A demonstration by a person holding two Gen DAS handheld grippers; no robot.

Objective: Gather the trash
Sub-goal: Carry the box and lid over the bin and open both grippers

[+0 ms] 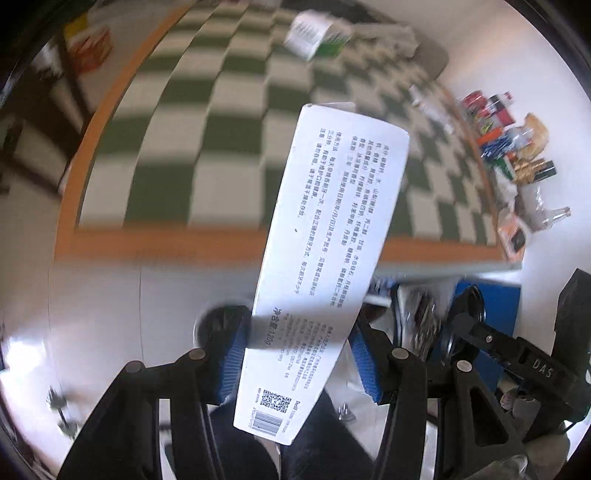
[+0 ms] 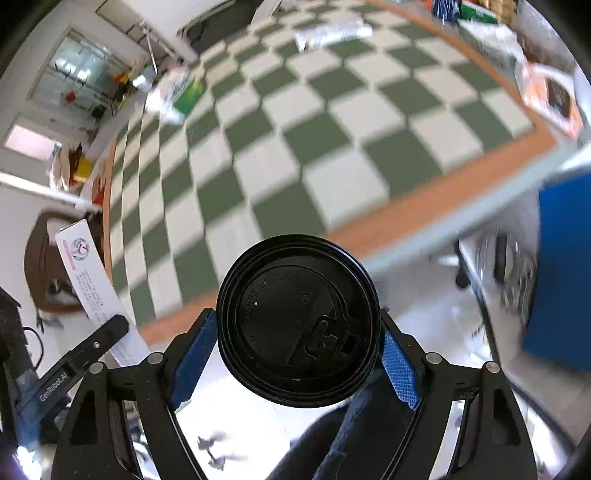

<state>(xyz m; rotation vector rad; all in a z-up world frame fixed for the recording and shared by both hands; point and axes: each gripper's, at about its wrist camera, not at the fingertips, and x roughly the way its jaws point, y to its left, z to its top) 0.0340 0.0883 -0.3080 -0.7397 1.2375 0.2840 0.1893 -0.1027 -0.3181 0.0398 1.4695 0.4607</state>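
Observation:
My left gripper [image 1: 297,350] is shut on a long white toothpaste box [image 1: 328,258] with black print, held off the near edge of the checkered table [image 1: 207,155]. My right gripper [image 2: 297,350] is shut on a cup with a black plastic lid [image 2: 298,319], its lid facing the camera. The white box also shows in the right wrist view [image 2: 94,280] at the left, with the left gripper's body below it. A green and white carton [image 1: 317,35] lies at the table's far side; it shows too in the right wrist view [image 2: 177,94].
A blue bin [image 2: 561,266] with crumpled trash inside stands on the floor beside the table; it shows in the left wrist view [image 1: 498,310]. Snack packets and bottles [image 1: 513,147] crowd the table's right edge. A folded paper [image 2: 332,33] lies far back.

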